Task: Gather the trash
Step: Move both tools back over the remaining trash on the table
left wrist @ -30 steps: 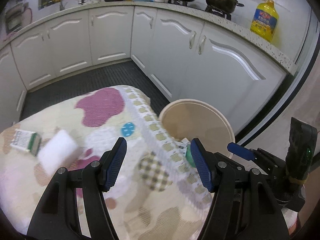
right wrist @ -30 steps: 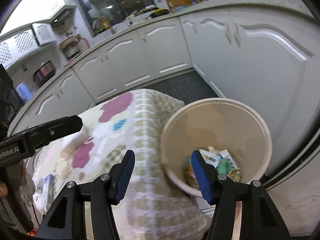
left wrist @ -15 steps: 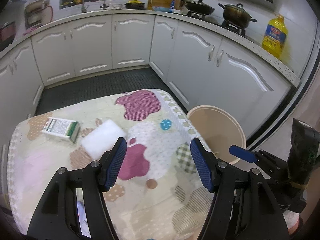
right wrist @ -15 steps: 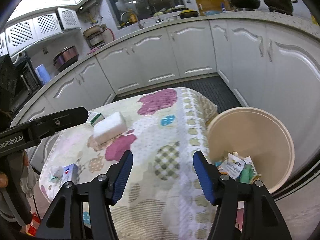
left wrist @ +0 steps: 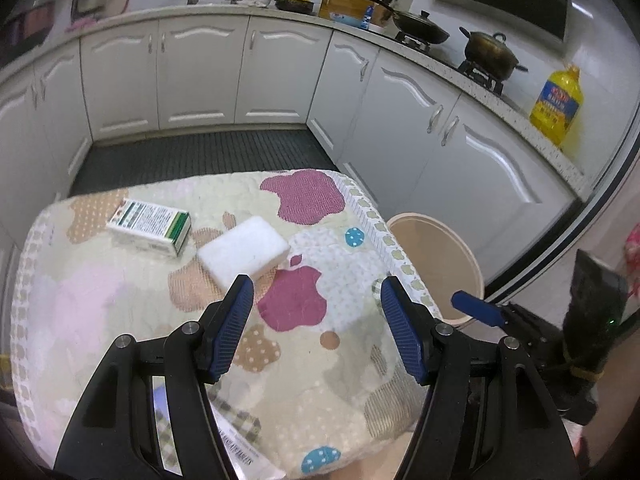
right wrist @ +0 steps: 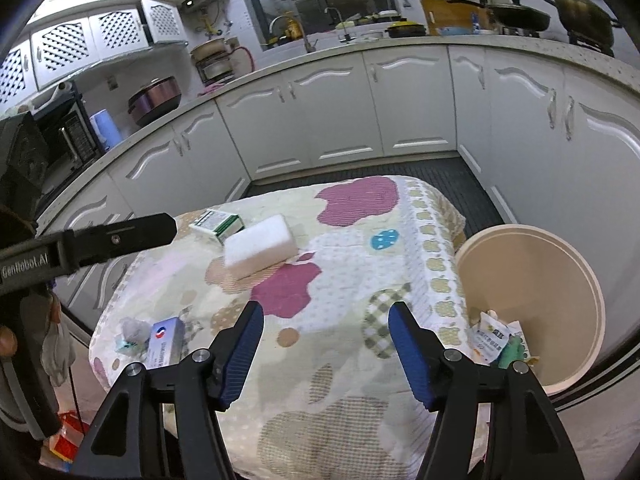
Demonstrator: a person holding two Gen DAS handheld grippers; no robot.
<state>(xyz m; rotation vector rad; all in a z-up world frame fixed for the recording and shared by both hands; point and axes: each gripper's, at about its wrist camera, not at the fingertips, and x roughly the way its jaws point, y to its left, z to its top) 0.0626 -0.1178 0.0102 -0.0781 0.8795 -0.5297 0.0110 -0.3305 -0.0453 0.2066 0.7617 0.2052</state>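
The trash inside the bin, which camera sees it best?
The right wrist view: it looks into the beige bin and shows wrappers at the bottom. The left wrist view shows only the bin's rim and inner wall.

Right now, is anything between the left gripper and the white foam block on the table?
Nothing visible. The left gripper hangs open and empty above the patterned tablecloth, and the white foam block lies just beyond its left finger. The green-and-white carton sits further off to the side, clear of that path.
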